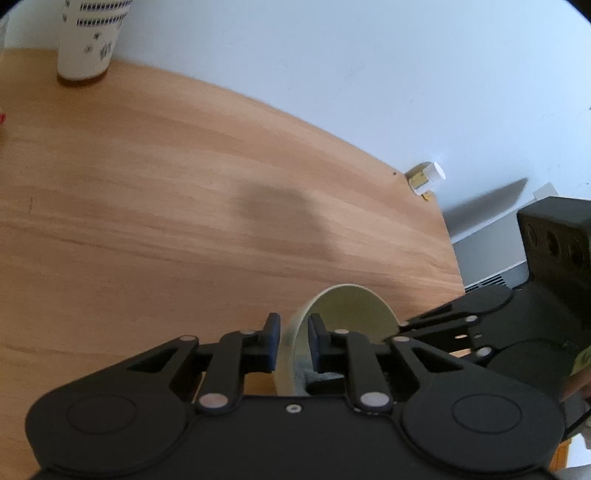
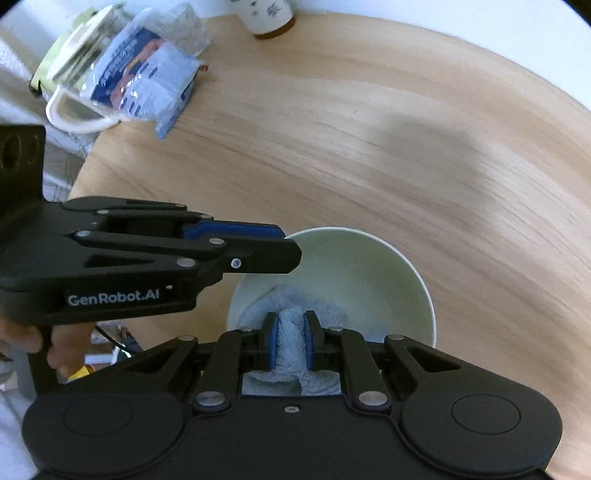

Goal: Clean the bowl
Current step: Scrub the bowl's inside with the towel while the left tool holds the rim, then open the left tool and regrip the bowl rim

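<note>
- Left wrist view: the left claw is nearly pressed together, its two fingers pinching the rim wall of one pale green bowl, one finger outside and one inside.
- The bowl stands on the wooden desk near its right edge, tilted toward the camera, with a patch of light blue cloth showing low inside it.
- The right claw comes in from the right, reaching into the bowl; its tips are hidden here, so its state cannot be told from this view.
- One white patterned cup stands at the far left of the desk, and one small white and yellow object sits at the desk's far edge.
- Right wrist view: the right claw is narrowly closed, its blue pads pinching a fold of the one light blue cloth, which lies bunched in the bottom of the bowl.
- The left claw grips the bowl's rim on the left side, closed down on the wall.
- Far left on the desk: one white mug, one plastic-wrapped blue packet lying against it, and one cup at the top edge.
</note>
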Motion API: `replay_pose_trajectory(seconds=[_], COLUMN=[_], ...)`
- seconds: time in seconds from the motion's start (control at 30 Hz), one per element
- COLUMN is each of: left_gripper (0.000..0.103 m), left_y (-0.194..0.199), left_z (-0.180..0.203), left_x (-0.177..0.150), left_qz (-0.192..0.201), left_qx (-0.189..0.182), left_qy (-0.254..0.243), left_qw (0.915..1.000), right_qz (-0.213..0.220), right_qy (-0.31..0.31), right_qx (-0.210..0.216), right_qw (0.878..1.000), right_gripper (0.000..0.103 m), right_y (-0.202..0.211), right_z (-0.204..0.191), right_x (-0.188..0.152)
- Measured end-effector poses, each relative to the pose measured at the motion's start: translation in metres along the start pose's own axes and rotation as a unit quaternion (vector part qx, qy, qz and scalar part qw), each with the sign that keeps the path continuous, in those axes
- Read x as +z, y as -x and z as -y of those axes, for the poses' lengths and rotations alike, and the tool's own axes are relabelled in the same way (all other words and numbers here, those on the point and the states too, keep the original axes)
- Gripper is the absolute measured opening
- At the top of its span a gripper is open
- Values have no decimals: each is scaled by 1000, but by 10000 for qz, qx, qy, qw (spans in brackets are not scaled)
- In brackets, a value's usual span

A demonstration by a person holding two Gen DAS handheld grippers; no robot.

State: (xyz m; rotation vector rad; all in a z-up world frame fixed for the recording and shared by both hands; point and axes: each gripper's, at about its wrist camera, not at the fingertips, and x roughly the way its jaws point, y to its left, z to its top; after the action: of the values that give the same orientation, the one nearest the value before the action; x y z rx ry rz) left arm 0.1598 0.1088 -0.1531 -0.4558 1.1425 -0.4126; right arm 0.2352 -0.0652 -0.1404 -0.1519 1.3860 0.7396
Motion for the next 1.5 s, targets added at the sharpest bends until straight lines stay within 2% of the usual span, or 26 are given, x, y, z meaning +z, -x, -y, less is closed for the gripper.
replay_pose_trajectory(seconds=[0.17, 0.23, 0.3, 0.33, 0.37, 0.43, 0.5, 0.57, 0.67, 0.8, 0.83, 0.87, 0.97, 1.03, 1.1, 1.27, 1.33, 1.37, 1.4, 1.5], left_gripper=[15, 16, 16, 22, 35, 47, 50, 54, 62, 74, 80, 82, 83, 83, 83, 79, 71, 70, 69, 63], left_y=[3, 4, 7, 9, 11, 14, 16, 17, 13, 7, 6, 7, 10, 14, 16, 19, 18, 17, 17, 16], left_z=[-3, -5, -8, -10, -12, -16, -18, -21, -28, -32, -32, -30, -29, -28, -28, -31, -31, -30, -30, -29], left_x=[0, 1, 2, 2, 3, 3, 3, 3, 1, -3, -4, -3, -1, 0, 1, -4, -5, -6, -6, -5], left_qz=[16, 24, 38, 45, 52, 66, 117, 137, 18, -178, -217, -194, -82, -21, -5, 139, 126, 98, 89, 80], left_qx=[-52, -99, -179, -219, -259, -339, -345, -359, -301, -369, -410, -368, -254, -142, -64, 112, 172, 216, 226, 269], left_qy=[70, 181, 359, 448, 536, 714, 765, 851, 1087, 1214, 1205, 1148, 1066, 1034, 1043, 1197, 1212, 1198, 1194, 1157], left_qw=[10000, 9998, 9992, 9987, 9982, 9969, 9964, 9956, 9936, 9918, 9916, 9925, 9939, 9945, 9945, 9927, 9924, 9925, 9926, 9929], right_qz=[-55, 31, 112, 181, 281, 537, 1017, 1368, 1550, 1549, 1515, 1478, 1422, 1363, 1155, 611, 353, 226, 137, -130], right_qy=[749, 1176, 1214, 1187, 1109, 874, 369, -43, -422, -497, -387, -253, 187, 360, 400, 354, 489, 633, 742, 1089], right_qx=[-702, -1142, -1296, -1334, -1299, -1104, -606, -44, 323, 442, 371, 267, -55, -133, -97, 177, 200, 165, 119, -103], right_qw=[9947, 9865, 9840, 9838, 9849, 9886, 9923, 9906, 9865, 9857, 9870, 9883, 9896, 9899, 9925, 9973, 9980, 9976, 9971, 9939], right_gripper=[16, 16, 16, 16, 16, 16, 16, 16, 16, 16, 17, 19, 25, 34, 50, 50, 49, 42, 29, 18], right_y=[-22, -27, -28, -27, -22, -12, 4, 12, 10, 1, 1, 0, 5, 11, 16, -1, -12, -16, -18, -29], right_z=[-19, -31, -36, -37, -35, -31, -21, -10, 0, 5, 3, 1, -7, -8, -4, 4, 2, 0, -2, -8], right_x=[-6, -12, -15, -17, -19, -21, -27, -35, -44, -48, -49, -50, -51, -50, -47, -36, -32, -30, -30, -31])
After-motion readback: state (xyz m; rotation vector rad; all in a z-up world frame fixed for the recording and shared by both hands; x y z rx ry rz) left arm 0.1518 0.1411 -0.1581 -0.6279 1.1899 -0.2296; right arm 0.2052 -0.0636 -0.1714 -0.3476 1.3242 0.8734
